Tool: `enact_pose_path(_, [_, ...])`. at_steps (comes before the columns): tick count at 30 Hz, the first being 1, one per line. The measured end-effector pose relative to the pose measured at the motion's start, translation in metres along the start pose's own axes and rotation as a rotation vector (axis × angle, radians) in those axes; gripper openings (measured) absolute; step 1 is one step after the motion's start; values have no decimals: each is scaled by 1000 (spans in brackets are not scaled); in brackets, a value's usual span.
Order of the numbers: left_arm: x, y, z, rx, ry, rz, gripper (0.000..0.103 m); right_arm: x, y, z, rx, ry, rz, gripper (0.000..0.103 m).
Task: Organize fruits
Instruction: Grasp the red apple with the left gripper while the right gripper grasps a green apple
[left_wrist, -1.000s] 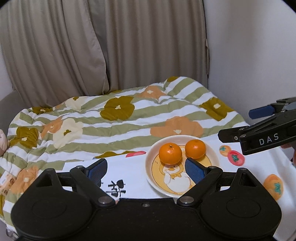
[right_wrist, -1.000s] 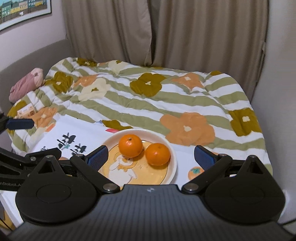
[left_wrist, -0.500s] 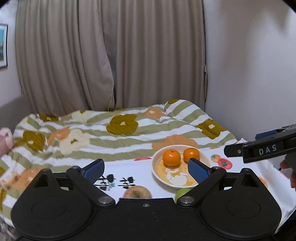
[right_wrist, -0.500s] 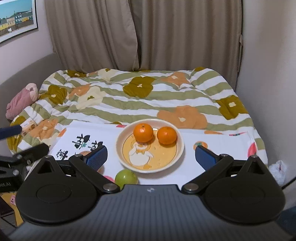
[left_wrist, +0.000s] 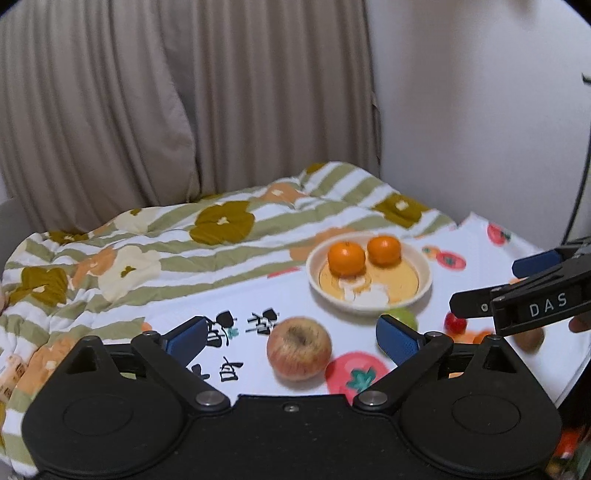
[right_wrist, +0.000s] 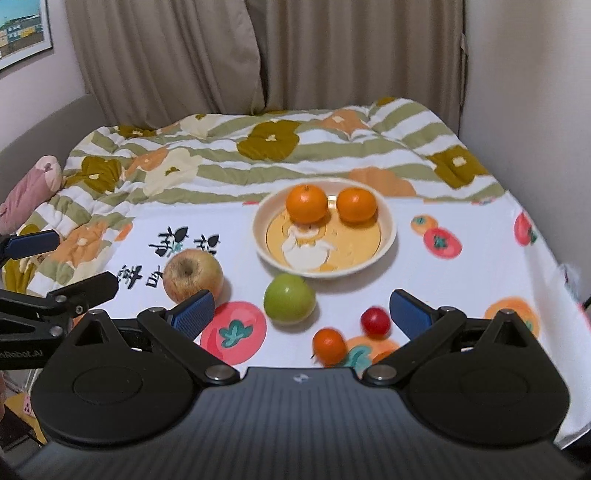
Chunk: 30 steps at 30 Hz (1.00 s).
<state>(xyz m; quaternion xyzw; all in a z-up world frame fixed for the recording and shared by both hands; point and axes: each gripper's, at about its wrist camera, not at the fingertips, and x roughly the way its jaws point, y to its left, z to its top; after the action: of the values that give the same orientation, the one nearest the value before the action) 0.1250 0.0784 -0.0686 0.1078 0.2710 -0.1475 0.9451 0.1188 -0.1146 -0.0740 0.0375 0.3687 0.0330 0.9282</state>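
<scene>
we only see half the green apple (left_wrist: 404, 318) behind a finger | brown fruit (left_wrist: 529, 338) too blurry to name

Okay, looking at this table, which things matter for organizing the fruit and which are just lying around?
For the job: plate, two oranges, red apple, green apple, red tomato, orange tomato.

Lying about: quilt, tablecloth, pink plush, curtains, picture.

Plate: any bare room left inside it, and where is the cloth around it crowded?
The plate is bare in its near half; two oranges fill the far side. Crowded just before it: green apple, red apple, two small tomatoes. The cloth's right side is free.
</scene>
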Motion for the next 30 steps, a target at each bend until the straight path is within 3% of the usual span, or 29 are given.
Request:
enact_pose_path(11, [63,4,-40,136,47,-81,100,58,15,-33,16,24,-73,103])
enact_pose_path(22, [120,6,-36,165,101,-145,98,96,8,-31,81,41,-63,103])
enact_pose_path(30, [138,6,-31,165,114,-167,95,116,10,-22,66,56,-53,103])
